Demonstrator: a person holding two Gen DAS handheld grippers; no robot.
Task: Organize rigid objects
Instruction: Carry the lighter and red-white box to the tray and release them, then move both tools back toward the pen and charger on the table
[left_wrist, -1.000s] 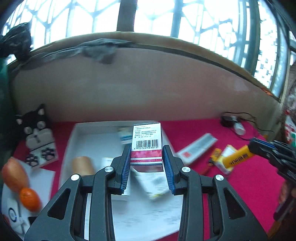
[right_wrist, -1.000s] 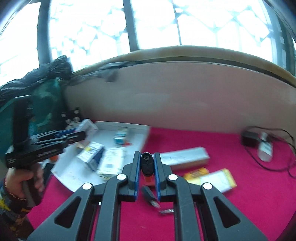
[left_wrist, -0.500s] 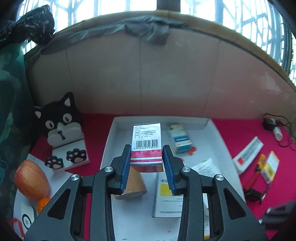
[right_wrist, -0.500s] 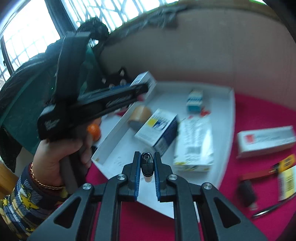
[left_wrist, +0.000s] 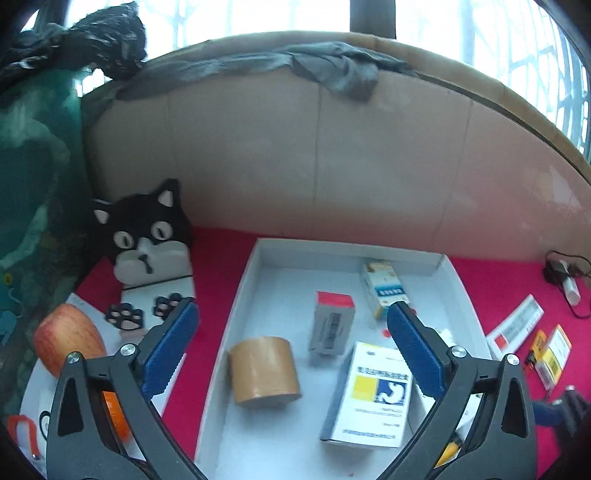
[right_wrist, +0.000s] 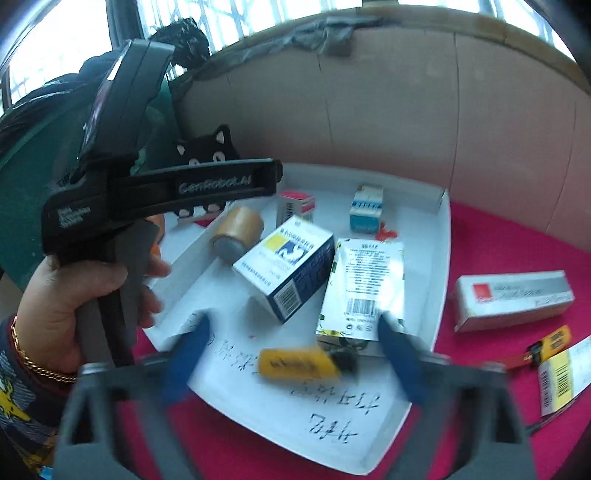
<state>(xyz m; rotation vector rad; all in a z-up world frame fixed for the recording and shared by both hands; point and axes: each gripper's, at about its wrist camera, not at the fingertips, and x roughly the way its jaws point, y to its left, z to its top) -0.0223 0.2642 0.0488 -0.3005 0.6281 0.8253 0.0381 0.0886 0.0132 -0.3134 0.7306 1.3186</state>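
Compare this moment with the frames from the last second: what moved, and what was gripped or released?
Both grippers swung over the white tray and are opening. The left gripper let go of the red-topped box, now in the tray; the right gripper dropped the yellow lighter there. The tape roll, blue-yellow box and cat stand stayed put.

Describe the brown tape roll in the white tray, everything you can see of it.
The tape roll is a squat cylinder of glossy tan tape, like packing tape, with a grey core end showing in the right wrist view. It lies on its side on the floor of the white tray, near the tray's left wall as the left wrist camera sees it. A red-topped box lies just beyond it, apart. Neither gripper touches it.
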